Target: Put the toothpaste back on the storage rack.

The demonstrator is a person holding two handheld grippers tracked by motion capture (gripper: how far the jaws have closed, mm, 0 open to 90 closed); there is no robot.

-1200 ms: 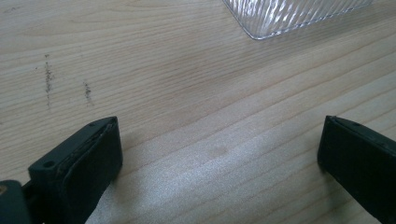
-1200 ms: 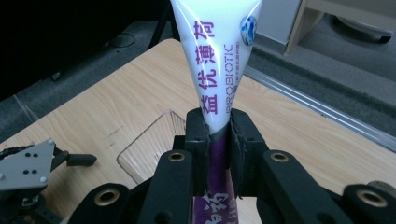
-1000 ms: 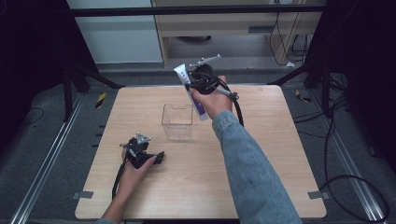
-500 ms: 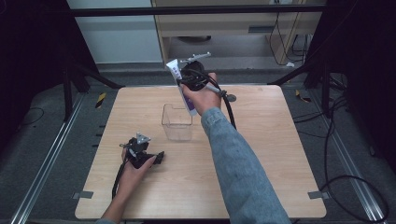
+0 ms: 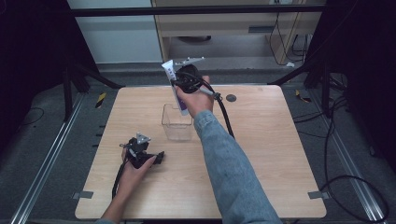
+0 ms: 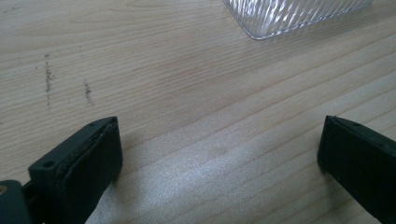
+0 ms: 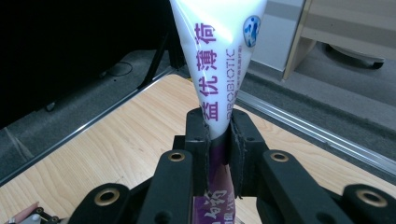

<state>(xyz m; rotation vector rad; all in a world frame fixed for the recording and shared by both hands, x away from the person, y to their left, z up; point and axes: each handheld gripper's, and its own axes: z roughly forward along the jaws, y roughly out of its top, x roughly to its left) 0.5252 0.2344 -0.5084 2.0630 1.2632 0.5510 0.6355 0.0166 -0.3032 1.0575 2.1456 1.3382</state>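
My right gripper (image 5: pixel 180 84) is raised over the far middle of the table, shut on a white and purple toothpaste tube (image 5: pixel 172 74). The tube (image 7: pixel 219 60) stands upright between the jaws, crimped end up, its purple lower part hanging behind the hand. Just below and in front of it sits a clear plastic box (image 5: pixel 177 122), open at the top. My left gripper (image 5: pixel 156 157) rests low on the near left of the table, jaws wide open with bare wood between them. A corner of the clear box (image 6: pixel 289 16) lies ahead of it.
The wooden table (image 5: pixel 271 154) ends at dark floor with metal rails on both sides. A small dark round spot (image 5: pixel 230 98) sits near the far edge. A cable trails from the right gripper along the sleeve. Cabinets stand beyond the table.
The right gripper has carried the tube leftward, from beside the box's right to above its far edge. The left gripper has stayed still.
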